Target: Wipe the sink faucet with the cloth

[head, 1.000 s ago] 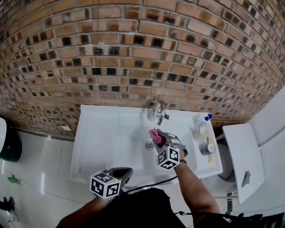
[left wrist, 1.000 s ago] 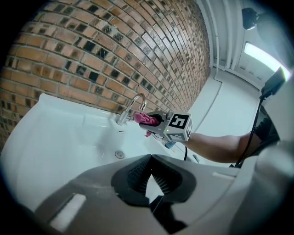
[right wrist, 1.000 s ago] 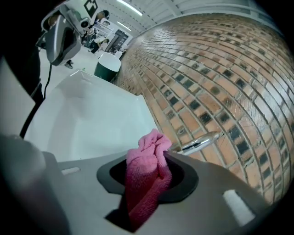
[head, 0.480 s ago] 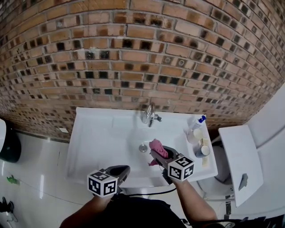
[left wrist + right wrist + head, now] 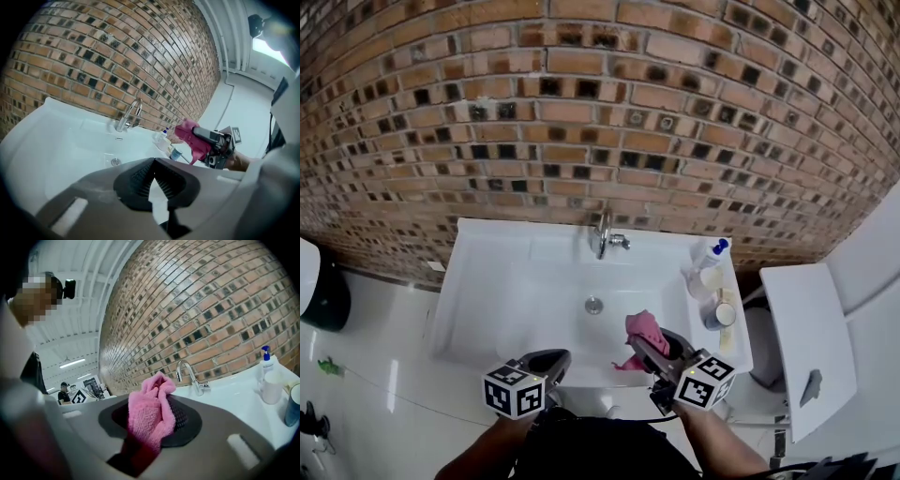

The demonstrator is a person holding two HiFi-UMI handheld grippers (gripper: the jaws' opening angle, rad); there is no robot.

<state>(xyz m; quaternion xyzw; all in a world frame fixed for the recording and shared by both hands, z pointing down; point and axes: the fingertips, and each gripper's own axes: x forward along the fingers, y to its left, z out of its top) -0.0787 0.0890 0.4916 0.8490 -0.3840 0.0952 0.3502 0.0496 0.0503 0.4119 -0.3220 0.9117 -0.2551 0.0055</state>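
Observation:
The chrome faucet [image 5: 602,234] [image 5: 129,115] [image 5: 190,376] stands at the back rim of the white sink [image 5: 511,281], against the brick wall. My right gripper [image 5: 654,349] [image 5: 154,414] is shut on a bunched pink cloth [image 5: 644,330] [image 5: 187,133] [image 5: 150,416]. It hovers over the sink's front right part, well short of the faucet and not touching it. My left gripper [image 5: 546,362] [image 5: 152,176] is shut with nothing in it, low at the sink's front edge. The drain [image 5: 594,305] lies between faucet and cloth.
A blue-topped pump bottle [image 5: 707,255] [image 5: 266,363] and cups [image 5: 717,314] stand on the sink's right ledge. A white unit [image 5: 806,328] is to the right of the sink, a black bin [image 5: 321,302] on the floor at left. People stand far off in the right gripper view.
My right gripper has drawn back with the pink cloth from near the faucet and drain to the sink's front right. The left gripper has barely moved.

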